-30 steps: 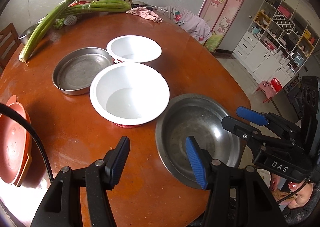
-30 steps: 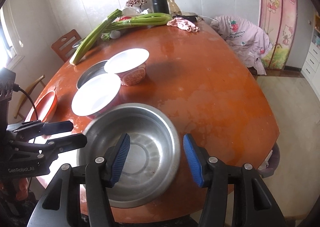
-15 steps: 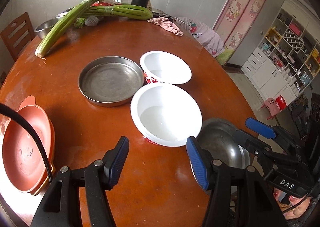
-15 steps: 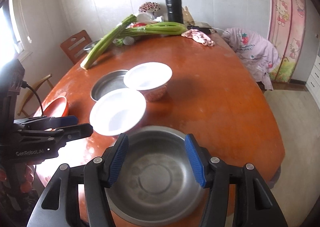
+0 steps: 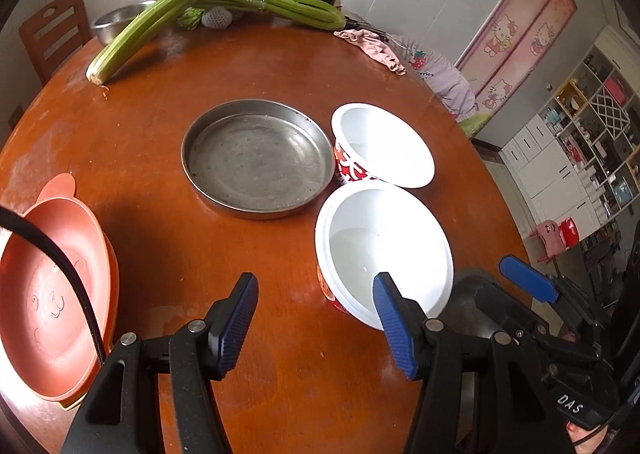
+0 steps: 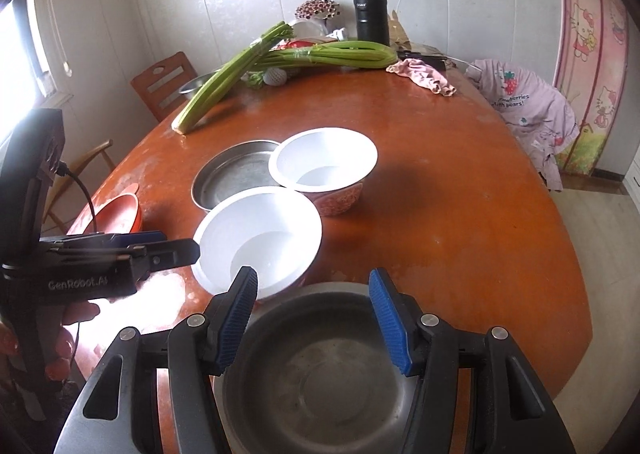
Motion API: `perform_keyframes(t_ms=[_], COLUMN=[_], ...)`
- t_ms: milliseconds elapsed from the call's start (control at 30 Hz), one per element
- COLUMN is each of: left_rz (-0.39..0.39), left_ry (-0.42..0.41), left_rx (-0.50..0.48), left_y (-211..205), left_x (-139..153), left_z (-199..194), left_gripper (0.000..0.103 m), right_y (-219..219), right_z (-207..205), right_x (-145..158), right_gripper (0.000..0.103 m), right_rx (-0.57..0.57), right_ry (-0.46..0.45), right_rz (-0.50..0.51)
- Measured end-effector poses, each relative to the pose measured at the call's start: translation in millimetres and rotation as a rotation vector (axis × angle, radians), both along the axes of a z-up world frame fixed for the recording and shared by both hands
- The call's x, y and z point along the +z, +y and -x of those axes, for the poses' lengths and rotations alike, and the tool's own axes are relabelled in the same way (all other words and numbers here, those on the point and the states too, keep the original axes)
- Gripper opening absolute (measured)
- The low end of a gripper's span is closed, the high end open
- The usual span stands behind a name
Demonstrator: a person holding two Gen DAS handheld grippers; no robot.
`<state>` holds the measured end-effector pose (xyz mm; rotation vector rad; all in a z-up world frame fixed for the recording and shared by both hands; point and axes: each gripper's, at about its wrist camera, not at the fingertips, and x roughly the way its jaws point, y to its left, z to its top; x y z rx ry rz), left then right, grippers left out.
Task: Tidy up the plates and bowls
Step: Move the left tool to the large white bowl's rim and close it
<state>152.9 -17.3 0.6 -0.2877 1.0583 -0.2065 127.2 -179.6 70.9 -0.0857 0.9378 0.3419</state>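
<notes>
Nothing sorted yet, by my reading: the steel bowl (image 6: 320, 370), near white bowl (image 5: 384, 250), far white bowl (image 5: 384, 144) and flat steel pan (image 5: 258, 158) sit separately mid-surface (image 5: 160, 114), with only the orange plates (image 5: 48, 294) stacked at 9 o'clock. Left tool (image 5: 316, 322) hovers partly open, empty, beside the near white bowl's 7 o'clock rim. Right tool (image 6: 314, 318), likewise partly open and empty, is pitched down over the steel bowl.

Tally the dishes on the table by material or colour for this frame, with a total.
White bowls: 2, the near white bowl and the far white bowl
Metal: 3, the flat pan, the deep metal bowl, the small metal bowl behind the celery
Orange plates: a stack, apparently 2
Total: about 7
</notes>
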Motion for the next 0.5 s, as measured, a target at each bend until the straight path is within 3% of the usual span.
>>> perform_keyframes(t_ms=[500], left_rz=[0.057], left_ry=[0.06], left_rx=[-0.015], left_y=[-9], left_x=[-18], left_z=[-36], left_gripper=[0.059], right_y=[19], right_z=[-32], right_x=[-24], right_gripper=[0.051], right_rx=[0.085], right_ry=[0.063], right_rz=[0.018])
